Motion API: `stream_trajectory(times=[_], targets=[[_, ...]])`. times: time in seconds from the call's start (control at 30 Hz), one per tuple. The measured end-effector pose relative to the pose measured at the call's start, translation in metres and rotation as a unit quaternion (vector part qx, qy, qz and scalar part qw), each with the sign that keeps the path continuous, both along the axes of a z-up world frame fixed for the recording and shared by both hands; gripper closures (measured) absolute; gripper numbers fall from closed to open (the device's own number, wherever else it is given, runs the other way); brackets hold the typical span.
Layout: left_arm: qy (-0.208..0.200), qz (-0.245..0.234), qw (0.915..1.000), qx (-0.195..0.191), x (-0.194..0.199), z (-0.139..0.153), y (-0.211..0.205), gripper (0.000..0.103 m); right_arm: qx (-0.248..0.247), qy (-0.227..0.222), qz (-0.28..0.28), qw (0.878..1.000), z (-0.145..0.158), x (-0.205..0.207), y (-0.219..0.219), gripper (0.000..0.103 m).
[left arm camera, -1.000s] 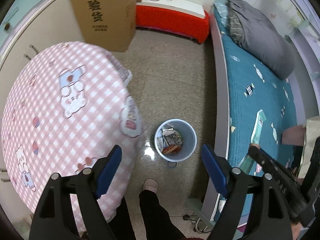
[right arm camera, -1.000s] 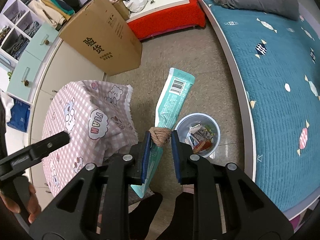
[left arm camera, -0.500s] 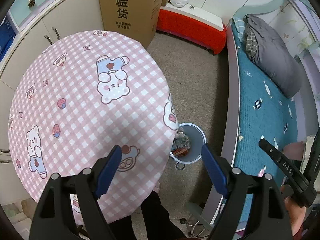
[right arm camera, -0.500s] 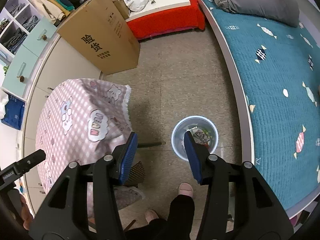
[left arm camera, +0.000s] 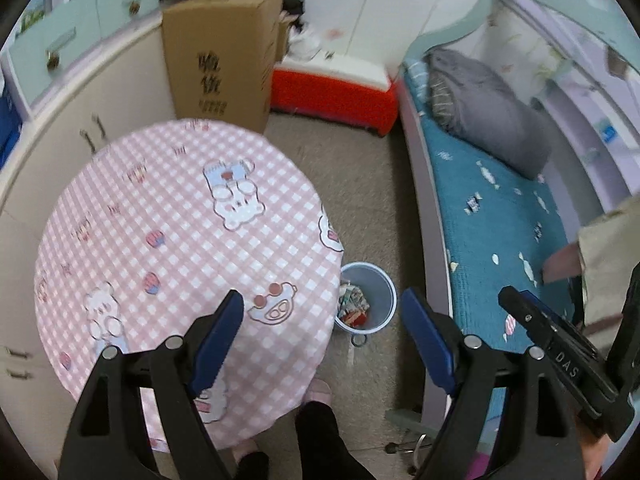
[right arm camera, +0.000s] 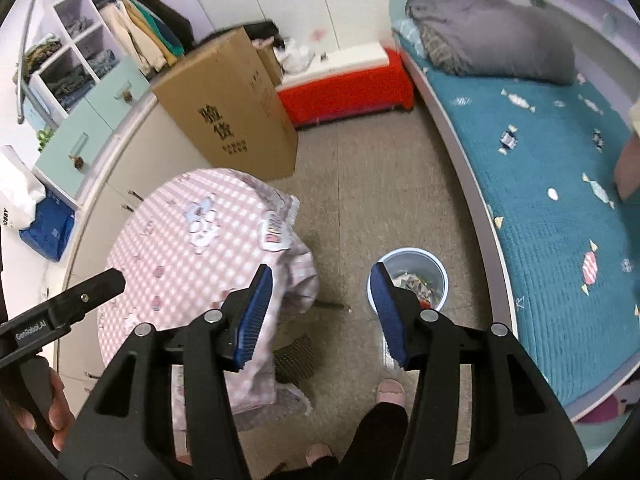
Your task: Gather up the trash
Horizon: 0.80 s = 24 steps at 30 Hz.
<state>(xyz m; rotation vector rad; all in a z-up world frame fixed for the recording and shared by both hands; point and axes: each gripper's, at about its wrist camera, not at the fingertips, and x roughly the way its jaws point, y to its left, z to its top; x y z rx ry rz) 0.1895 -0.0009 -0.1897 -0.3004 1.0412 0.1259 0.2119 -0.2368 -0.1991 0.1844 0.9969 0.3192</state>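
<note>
Blue-padded right gripper (right arm camera: 320,312): jaws opening, nothing between them; pale bin (right arm camera: 434,276) holding wrappers on floor just ahead, past its right pad. Left gripper (left arm camera: 322,336): jaws wide, empty; same bin ahead between pads, beside pink checked tablecloth (left arm camera: 172,240). Risk: hanging cloth hem may snag a descending finger, toppling bin
</note>
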Motion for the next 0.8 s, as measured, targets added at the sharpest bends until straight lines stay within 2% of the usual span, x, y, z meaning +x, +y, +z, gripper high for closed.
stream_trajectory(times=[0.23,0.47,0.63,0.8], targets=[[-0.078,-0.048,0.9953,0.031,-0.074,0.052,0.001,0.02,-0.002,-0.075,-0.033,0.997,0.051,-0.098,0.02,0.046],[-0.155,-0.071,0.9841,0.049,-0.145,0.103,0.0,0.017,-0.029,-0.16,-0.06,0.985,0.106,-0.185,0.032,0.035],[-0.2,-0.086,0.9741,0.06,-0.186,0.13,-0.009,0.015,-0.046,-0.214,-0.073,0.973,0.131,-0.228,0.033,0.027],[-0.234,-0.096,0.9654,0.062,-0.213,0.147,-0.018,0.01,-0.056,-0.248,-0.081,0.964,0.143,-0.258,0.031,0.021]])
